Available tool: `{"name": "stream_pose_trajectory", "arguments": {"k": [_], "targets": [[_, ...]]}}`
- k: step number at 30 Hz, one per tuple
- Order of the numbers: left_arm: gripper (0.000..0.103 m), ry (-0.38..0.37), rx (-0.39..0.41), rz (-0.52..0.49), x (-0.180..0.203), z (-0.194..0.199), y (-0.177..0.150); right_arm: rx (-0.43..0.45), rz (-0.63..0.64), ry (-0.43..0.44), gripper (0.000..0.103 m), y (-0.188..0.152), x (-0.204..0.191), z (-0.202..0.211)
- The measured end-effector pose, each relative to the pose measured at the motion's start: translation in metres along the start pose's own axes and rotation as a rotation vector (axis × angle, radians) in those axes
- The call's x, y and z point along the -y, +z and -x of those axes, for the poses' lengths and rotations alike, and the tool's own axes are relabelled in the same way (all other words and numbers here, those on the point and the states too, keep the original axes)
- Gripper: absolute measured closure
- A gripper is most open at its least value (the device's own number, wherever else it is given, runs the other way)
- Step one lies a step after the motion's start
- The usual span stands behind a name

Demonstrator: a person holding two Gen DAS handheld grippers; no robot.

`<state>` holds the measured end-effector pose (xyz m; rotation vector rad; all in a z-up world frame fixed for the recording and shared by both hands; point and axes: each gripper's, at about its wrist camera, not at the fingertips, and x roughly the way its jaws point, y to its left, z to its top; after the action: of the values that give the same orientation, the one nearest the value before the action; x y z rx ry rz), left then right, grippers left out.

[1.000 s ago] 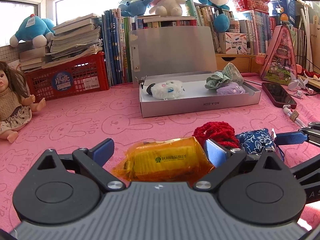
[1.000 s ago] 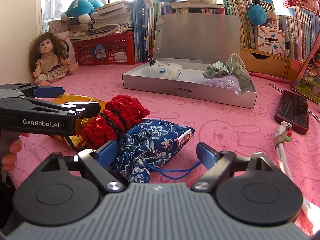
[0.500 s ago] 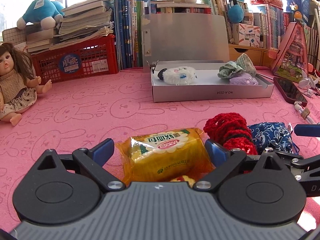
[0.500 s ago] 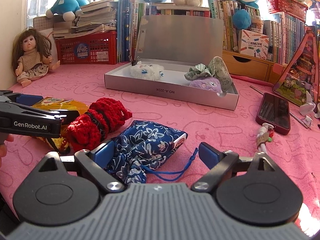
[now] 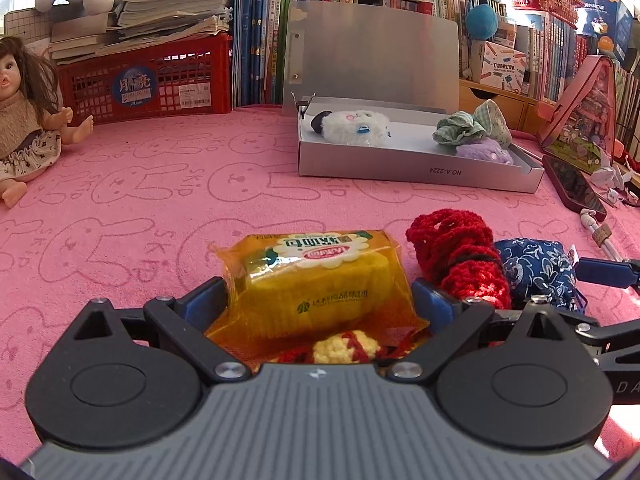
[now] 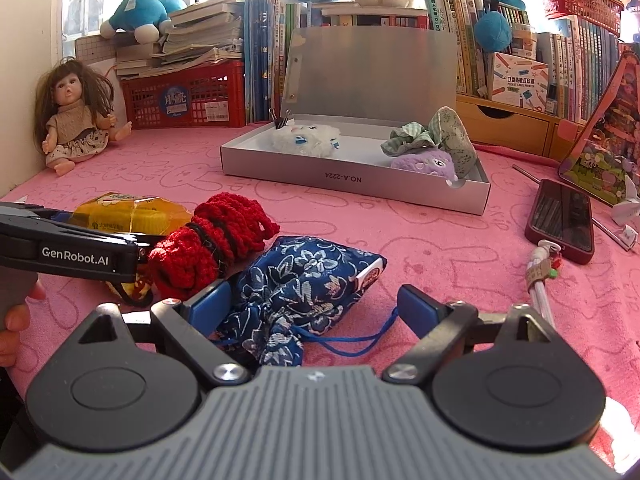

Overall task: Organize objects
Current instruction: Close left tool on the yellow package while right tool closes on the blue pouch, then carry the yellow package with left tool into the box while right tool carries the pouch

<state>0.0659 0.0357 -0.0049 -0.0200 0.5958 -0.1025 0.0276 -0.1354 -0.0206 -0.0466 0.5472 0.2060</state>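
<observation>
Both wrist views low over pink cloth (image 5: 160,200), facing silver box (image 6: 352,178), close, side by side.

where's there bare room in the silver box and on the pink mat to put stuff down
Inside the silver box, the floor is bare between the white plush and the green cloth with the purple plush. The pink mat lies open between the doll and the box. It is crowded around the snack pack, red yarn and blue pouch.
</observation>
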Motion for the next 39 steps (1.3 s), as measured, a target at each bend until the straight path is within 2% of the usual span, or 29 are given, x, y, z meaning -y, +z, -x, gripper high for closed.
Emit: {"name": "stream_pose_trajectory", "arguments": {"k": [5,14,18,27,32,39], "targets": [[0.004,-0.008,0.027,-0.001,0.000,0.005,0.003,-0.002,0.001,0.001,0.009,0.000,0.000,0.000],[0.005,0.002,0.013,0.007,0.001,0.004,0.001,-0.005,0.020,0.002,0.010,-0.001,-0.004,0.000],[0.011,-0.001,0.016,0.008,0.000,0.005,0.001,-0.003,0.024,0.014,0.011,-0.002,-0.004,0.000],[0.019,0.005,0.031,0.001,0.002,0.008,0.001,0.005,0.028,0.068,0.023,-0.004,-0.003,0.002],[0.021,-0.005,0.030,0.016,0.003,0.009,0.001,0.019,0.021,0.081,0.039,-0.005,-0.003,0.005],[0.021,-0.015,0.046,0.025,0.003,0.014,0.005,0.020,-0.045,0.095,0.052,-0.004,0.003,0.006]]}}
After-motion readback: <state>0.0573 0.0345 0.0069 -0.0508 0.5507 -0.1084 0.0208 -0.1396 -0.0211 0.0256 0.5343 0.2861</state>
